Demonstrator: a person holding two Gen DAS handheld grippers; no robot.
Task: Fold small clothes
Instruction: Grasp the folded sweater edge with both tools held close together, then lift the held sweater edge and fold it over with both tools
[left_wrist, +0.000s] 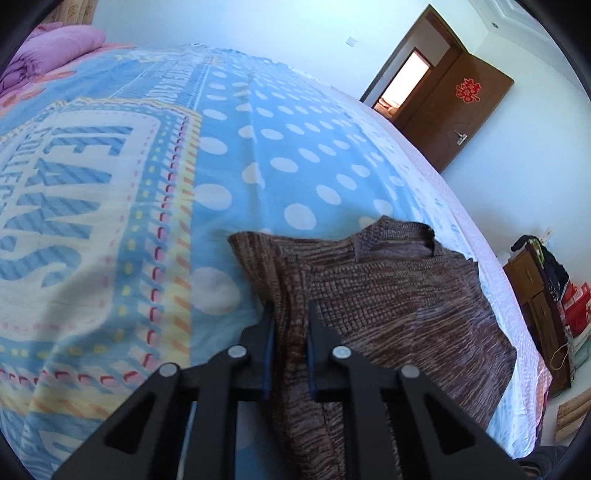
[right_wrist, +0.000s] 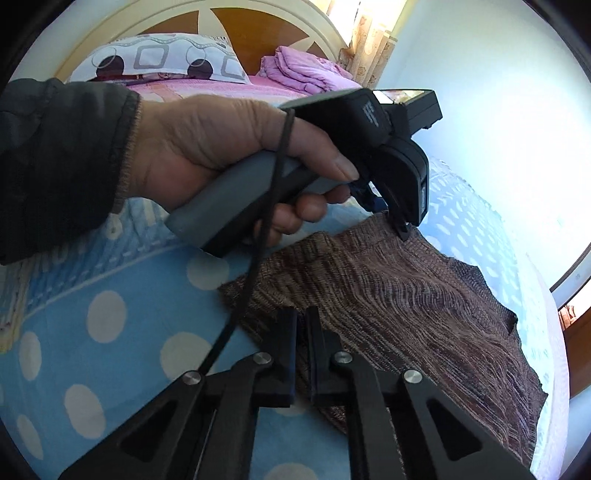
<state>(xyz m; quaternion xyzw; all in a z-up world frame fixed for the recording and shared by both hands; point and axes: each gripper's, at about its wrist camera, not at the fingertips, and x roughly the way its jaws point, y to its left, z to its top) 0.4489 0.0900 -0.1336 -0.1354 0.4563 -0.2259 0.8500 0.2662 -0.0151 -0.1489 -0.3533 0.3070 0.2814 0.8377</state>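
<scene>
A brown knitted sweater (left_wrist: 391, 295) lies on the blue dotted bedsheet (left_wrist: 258, 155), partly folded, with its neckline at the far side. My left gripper (left_wrist: 290, 314) is shut on a fold of the sweater's left edge, cloth bunched between its fingers. In the right wrist view the sweater (right_wrist: 406, 295) spreads to the right. My right gripper (right_wrist: 301, 317) is shut on the sweater's near edge. The left gripper (right_wrist: 402, 230), held by a hand, pinches the sweater's far edge there.
A pink quilt (right_wrist: 306, 72) and a patterned pillow (right_wrist: 162, 59) lie at the headboard. A brown door (left_wrist: 465, 114) stands open beyond the bed. A wooden cabinet (left_wrist: 535, 310) with clutter stands by the bed's right edge.
</scene>
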